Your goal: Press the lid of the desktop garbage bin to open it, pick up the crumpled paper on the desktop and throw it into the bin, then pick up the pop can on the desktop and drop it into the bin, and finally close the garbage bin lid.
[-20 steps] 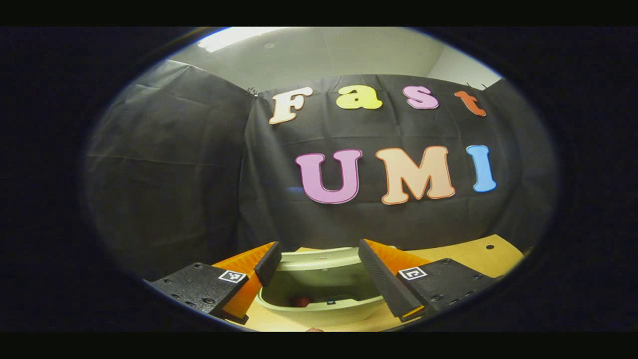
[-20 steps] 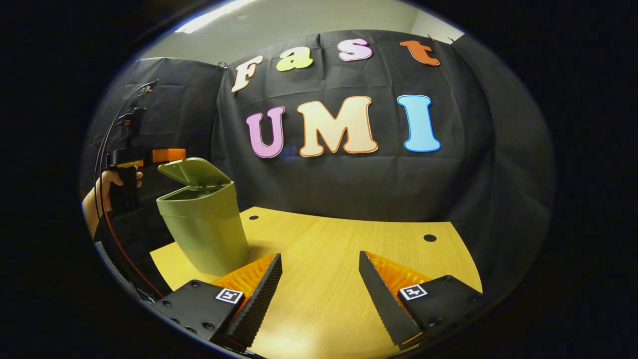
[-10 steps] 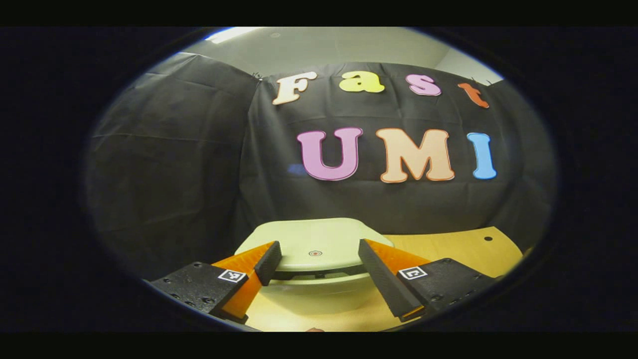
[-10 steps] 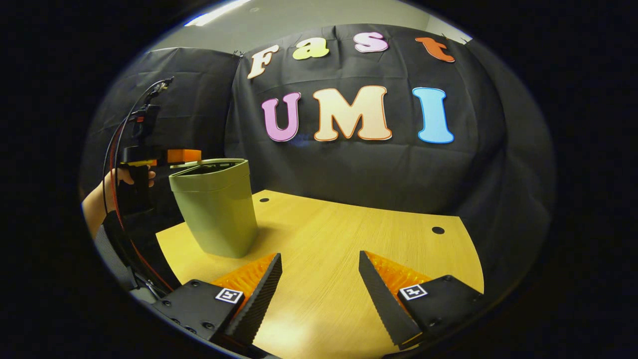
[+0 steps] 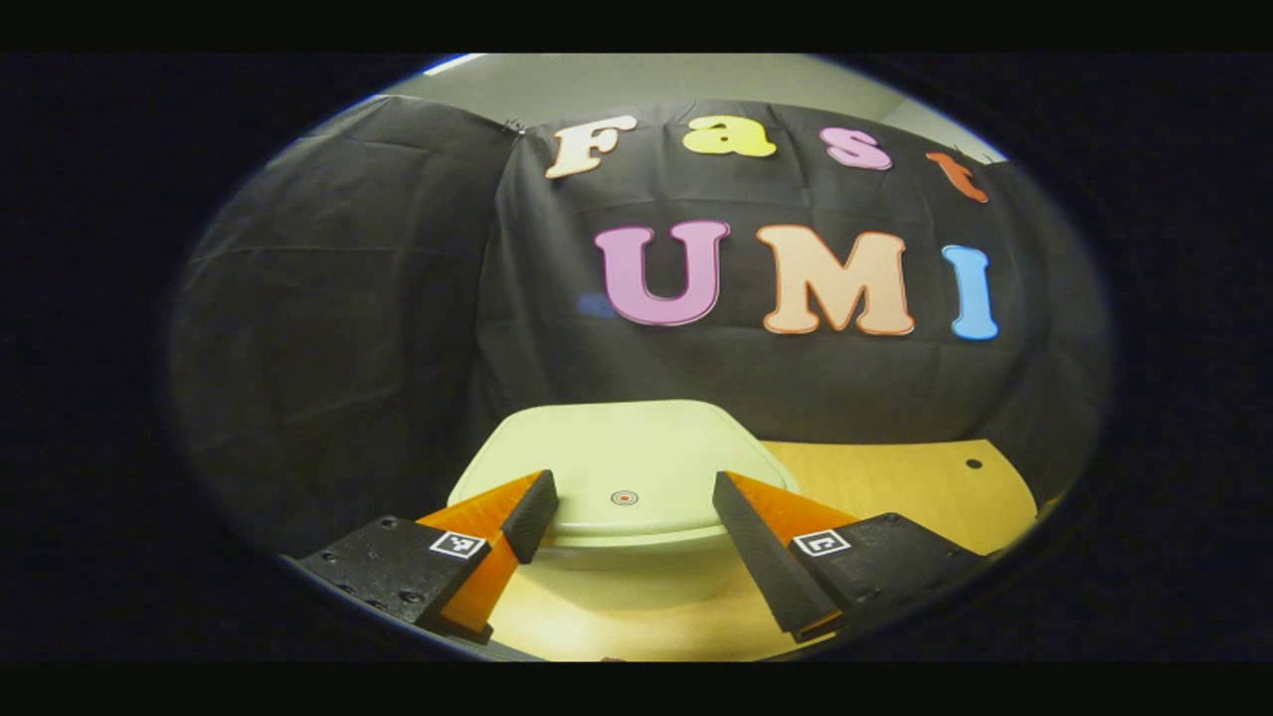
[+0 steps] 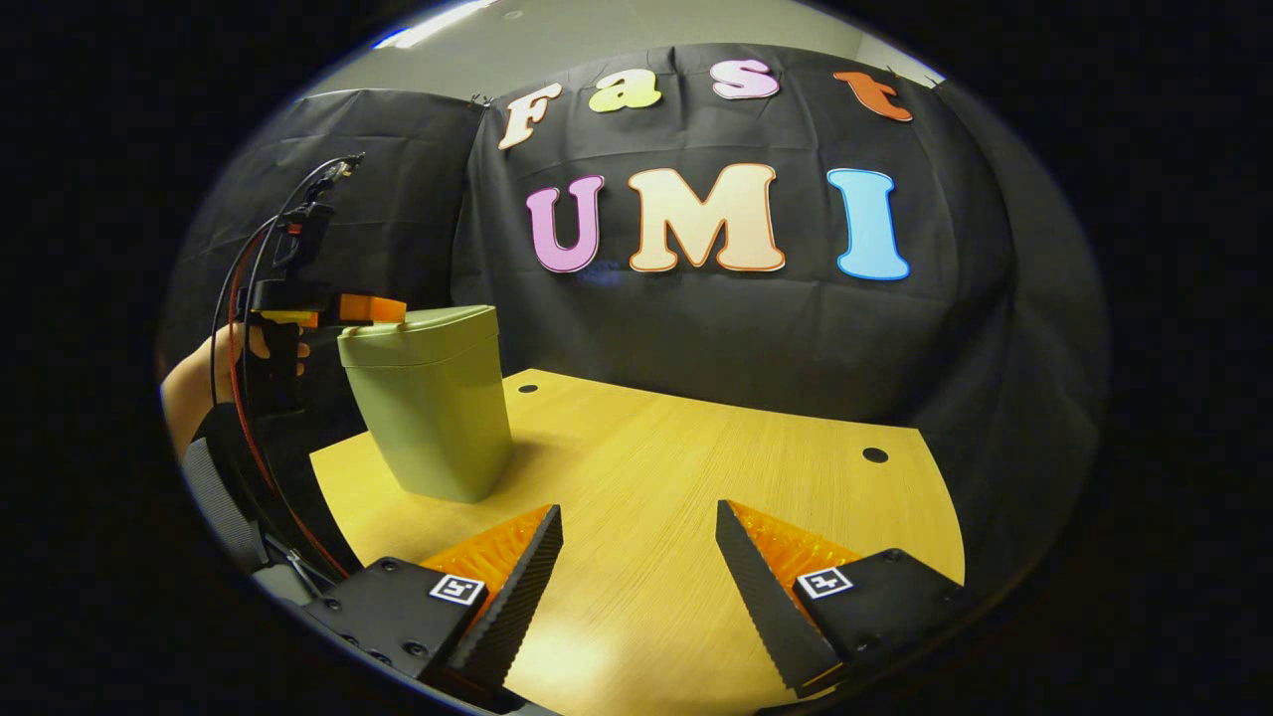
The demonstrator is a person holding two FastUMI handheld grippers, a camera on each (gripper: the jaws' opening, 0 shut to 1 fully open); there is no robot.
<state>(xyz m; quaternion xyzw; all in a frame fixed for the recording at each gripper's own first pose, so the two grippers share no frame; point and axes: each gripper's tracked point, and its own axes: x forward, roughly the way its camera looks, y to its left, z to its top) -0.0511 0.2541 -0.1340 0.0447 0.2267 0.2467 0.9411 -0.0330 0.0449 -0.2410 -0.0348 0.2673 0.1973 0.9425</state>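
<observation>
Both grippers spread: left gripper (image 5: pixel 629 502) over pale green plastic bin's closed lid (image 5: pixel 622 462); right gripper (image 6: pixel 638 525) above wooden desktop (image 6: pixel 696 477).

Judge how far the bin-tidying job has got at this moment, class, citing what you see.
Nearly finished. Done: the bin stands on a desk with no paper or can lying on it, so both are probably inside, though its contents are hidden. In hand: the left tongs, open, sit at the lid, which lies flat and closed. Left: withdrawing. The right tongs hang open.
</observation>
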